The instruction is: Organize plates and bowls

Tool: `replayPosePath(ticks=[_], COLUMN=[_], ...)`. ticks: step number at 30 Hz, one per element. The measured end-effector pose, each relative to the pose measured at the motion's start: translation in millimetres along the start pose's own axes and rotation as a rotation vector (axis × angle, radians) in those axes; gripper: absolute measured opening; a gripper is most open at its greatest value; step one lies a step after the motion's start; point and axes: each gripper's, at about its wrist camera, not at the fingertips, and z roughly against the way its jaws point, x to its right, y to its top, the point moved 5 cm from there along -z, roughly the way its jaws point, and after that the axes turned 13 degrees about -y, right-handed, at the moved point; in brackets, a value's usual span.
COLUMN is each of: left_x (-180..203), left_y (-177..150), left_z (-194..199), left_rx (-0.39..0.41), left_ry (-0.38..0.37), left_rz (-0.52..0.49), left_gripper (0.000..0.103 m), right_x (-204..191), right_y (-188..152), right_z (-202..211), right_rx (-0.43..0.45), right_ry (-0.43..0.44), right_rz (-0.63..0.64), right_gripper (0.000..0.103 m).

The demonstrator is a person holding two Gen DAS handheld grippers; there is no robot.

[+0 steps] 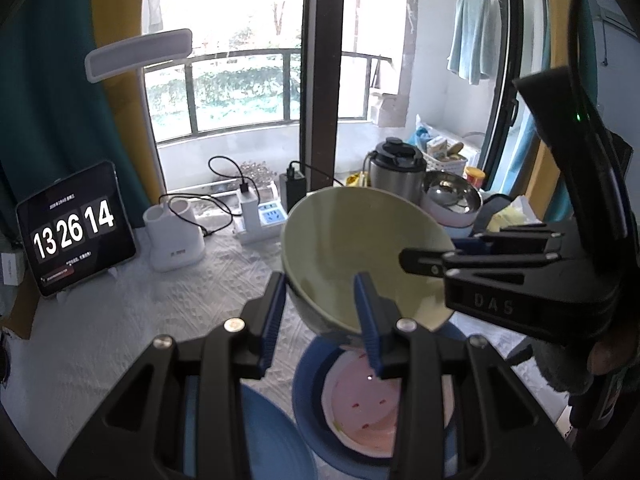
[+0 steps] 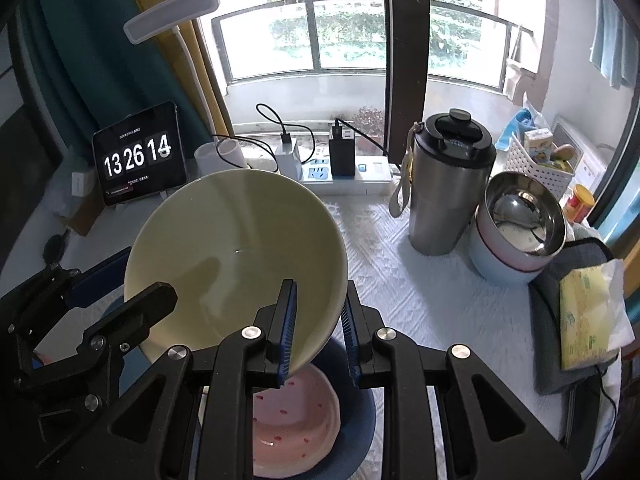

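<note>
- Nearest to both cameras: the pink bowl point(image 2: 296, 420) with the red specks, sitting inside a blue bowl point(image 2: 360, 432) on the desk point(image 2: 420, 280). In the right view it's straight down at 6 o'clock, right under the fingers. In the left view it's at about 5 o'clock.
- Just above that hangs the cream bowl point(image 2: 236, 256), tilted, open side facing the cameras and off the desk. That's the thing being moved.
- Right hand-held gripper point(image 2: 316, 320) is clamped on the cream bowl's rim at the bowl's 5 o'clock edge, one blue pad inside the wall, the other outside.
- Left hand-held gripper point(image 1: 320, 320) has its jaws straddling the bowl's rim on the opposite side, one finger inside and one outside. Looks like it's gripping too, but I can't be sure the outer pad really presses on the wall, so can't tell for sure.
- The bit that matters: the cream bowl is almost directly over the pink one, only tipped. My guess is the next move is leveling it and lowering it straight down to nest. Both hands are about equally close, the right one has the clearer hold.
- A blue plate point(image 1: 264, 432) edge shows at 7 o'clock in the left view, just beside the stack.
- Farther out, at 2 o'clock in the right view: a steel tumbler point(image 2: 448, 184) and a steel bowl point(image 2: 520, 216) nested in a white one, well clear of the drop.
- Way back at 10 o'clock: the tablet clock point(image 2: 140, 156).
</note>
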Motion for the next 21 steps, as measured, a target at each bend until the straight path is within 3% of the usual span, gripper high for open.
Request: replayPosePath(ticks=[21], left_x=[17], left_y=[-25], left_z=[8], left_rx=[-0.034], left_ry=[-0.021], left_rz=[-0.013], left_gripper=[0.036], right_x=[1], right_y=[-41], right_z=[3], right_rx=[-0.047], right_ry=[0.0], right_rz=[-0.025], right_gripper=[0.024])
